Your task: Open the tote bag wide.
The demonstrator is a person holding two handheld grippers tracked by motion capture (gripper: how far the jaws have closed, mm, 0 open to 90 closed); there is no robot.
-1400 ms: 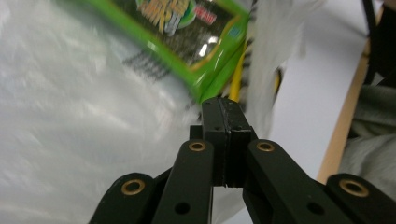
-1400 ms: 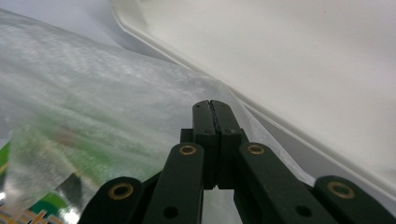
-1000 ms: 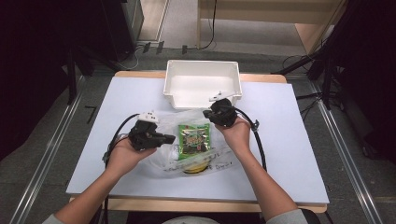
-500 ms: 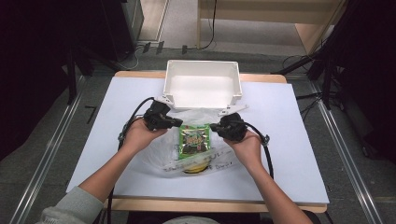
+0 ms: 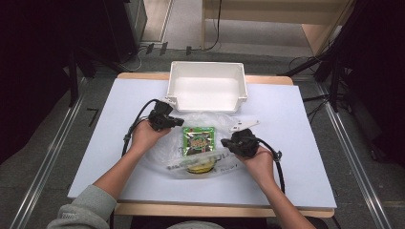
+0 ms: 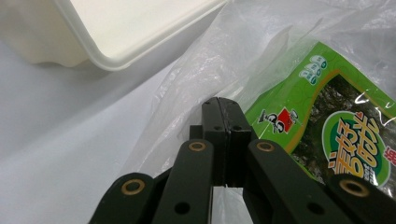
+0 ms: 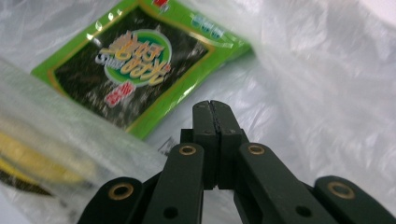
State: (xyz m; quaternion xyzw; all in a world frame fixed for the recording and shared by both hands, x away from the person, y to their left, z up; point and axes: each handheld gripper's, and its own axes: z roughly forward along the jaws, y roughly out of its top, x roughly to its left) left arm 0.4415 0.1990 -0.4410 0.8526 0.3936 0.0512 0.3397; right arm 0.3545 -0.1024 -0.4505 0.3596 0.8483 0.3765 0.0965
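A lab-like recording space: white-topped table (image 5: 110, 143), dark curtains, floor cables (image 5: 157, 50), stand legs (image 5: 329, 71).

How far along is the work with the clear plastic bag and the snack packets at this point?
Early to middle. The green seaweed packet and a yellow packet lie in or on the clear plastic bag; I cannot tell which. In hand: the left claw and the right claw are at the bag's film, jaws closed; neither gripper view shows film between them. Left to do, probably: the white bin holds nothing.
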